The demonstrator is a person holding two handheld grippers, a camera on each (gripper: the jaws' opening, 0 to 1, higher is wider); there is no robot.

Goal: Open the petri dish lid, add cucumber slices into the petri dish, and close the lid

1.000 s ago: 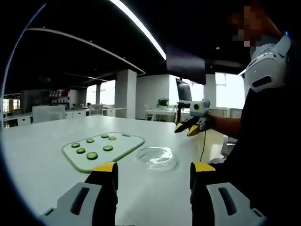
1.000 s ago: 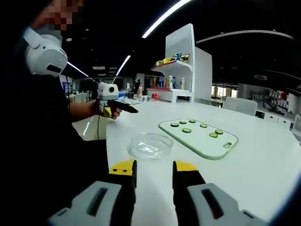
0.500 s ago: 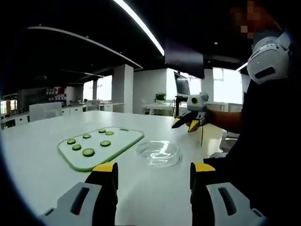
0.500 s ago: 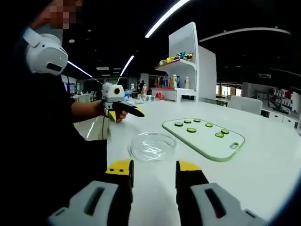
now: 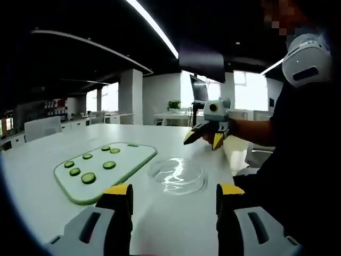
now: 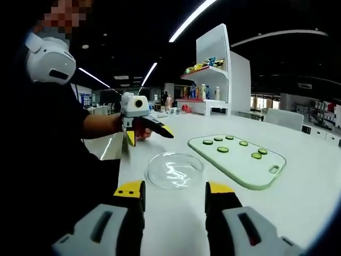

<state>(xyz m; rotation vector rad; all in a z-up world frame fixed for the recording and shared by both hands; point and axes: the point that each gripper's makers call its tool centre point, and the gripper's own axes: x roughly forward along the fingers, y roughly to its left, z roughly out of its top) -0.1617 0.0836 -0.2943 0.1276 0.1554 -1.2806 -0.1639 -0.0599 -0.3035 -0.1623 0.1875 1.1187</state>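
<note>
The white worktop [image 5: 176, 224] spreads out ahead of both tongs and carries all the task things; a person in dark clothes stands at its edge, on the right side of the left gripper view and on the left side of the right gripper view. Beyond the right tongs, far behind the worktop, stands a white shelf unit [image 6: 221, 80] with coloured goods on it.

The pale green cutting board [image 5: 104, 165] lies flat on the worktop, ahead of the left tongs and off to their left; in the right gripper view the same board [image 6: 242, 160] lies ahead and to the right. On it rest six cucumber slices [image 5: 88, 178], all apart from each other.

The clear petri dish [image 5: 177, 174] sits on the worktop with its lid on, just ahead of the left tongs [image 5: 174, 193] and between the lines of their two jaws; it lies just beside the near corner of the board. From the other side, the dish [image 6: 175, 169] is straight ahead of the right tongs [image 6: 175, 189] and near them.

Both tongs stand apart and hold nothing; the left tongs appear in the right gripper view [image 6: 152, 132], raised above the worktop beyond the dish, jaws spread; the right tongs appear in the left gripper view [image 5: 205, 138] in the same way.
</note>
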